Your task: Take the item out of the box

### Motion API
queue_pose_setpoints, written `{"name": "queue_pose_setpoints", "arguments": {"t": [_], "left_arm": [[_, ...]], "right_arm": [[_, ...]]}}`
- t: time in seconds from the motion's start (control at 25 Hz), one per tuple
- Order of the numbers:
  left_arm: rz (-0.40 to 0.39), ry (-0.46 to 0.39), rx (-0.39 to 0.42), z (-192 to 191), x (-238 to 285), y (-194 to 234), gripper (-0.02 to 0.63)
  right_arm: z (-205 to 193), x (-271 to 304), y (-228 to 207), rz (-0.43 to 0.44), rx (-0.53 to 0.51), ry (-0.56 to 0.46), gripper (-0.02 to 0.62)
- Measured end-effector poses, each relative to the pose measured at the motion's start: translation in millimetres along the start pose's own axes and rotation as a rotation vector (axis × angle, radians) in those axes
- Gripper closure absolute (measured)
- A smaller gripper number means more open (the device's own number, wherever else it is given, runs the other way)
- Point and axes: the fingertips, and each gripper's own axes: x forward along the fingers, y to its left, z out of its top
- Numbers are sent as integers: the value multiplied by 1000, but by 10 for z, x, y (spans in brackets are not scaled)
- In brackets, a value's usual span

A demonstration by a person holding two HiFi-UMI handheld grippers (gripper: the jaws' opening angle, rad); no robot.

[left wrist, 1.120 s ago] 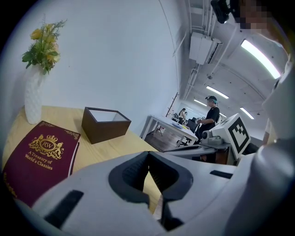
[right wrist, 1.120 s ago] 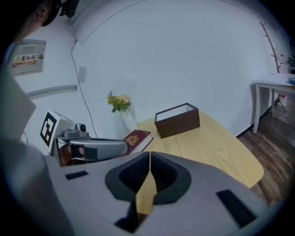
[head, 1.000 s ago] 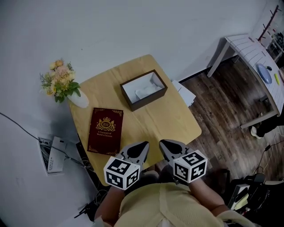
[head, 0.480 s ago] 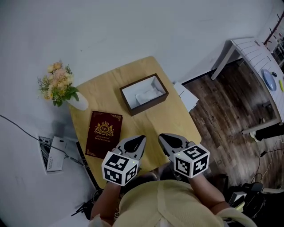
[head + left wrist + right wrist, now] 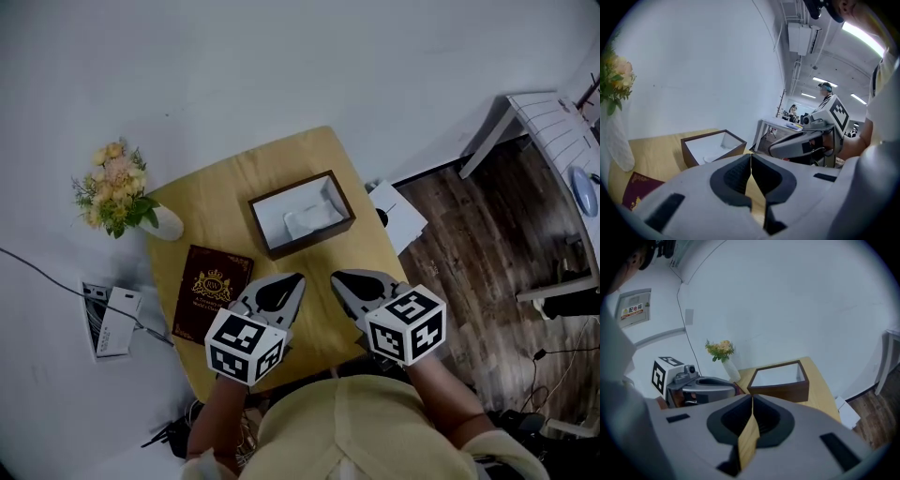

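Note:
A dark brown open box [image 5: 267, 224] with a white lining stands on the small wooden table [image 5: 225, 187], and a white item [image 5: 303, 222] lies inside it. My left gripper [image 5: 294, 280] and right gripper [image 5: 337, 277] hover side by side over the table's near edge, a short way from the box, both shut and empty. In the left gripper view the box [image 5: 690, 151] is ahead beyond the shut left gripper [image 5: 751, 157], with the right gripper [image 5: 801, 142] to the right. In the right gripper view the box [image 5: 780, 391] lies past the shut right gripper [image 5: 752, 400].
A burgundy book [image 5: 211, 292] lies left of the grippers. A white vase of flowers [image 5: 120, 192] stands at the table's far left corner. White papers [image 5: 401, 214] lie on the wood floor right of the table. A white desk [image 5: 555, 127] stands far right, and a device with cables [image 5: 106, 322] lies left.
Both grippers have come forward over the table's near edge, closer to the box, and stayed shut. The book now lies partly under the left gripper.

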Motion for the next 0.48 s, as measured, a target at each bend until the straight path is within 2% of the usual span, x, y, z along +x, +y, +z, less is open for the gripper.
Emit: {"name": "queue_pose_setpoints", "arguments": {"t": [0.28,0.48], "left_arm": [[58,12,25,121,196,237,584],[82,76,122,163,330,355,584]], "right_arm": [[130,155,-174,70,-9,39,565],[218,245,-283,119,-26,69,565]]}}
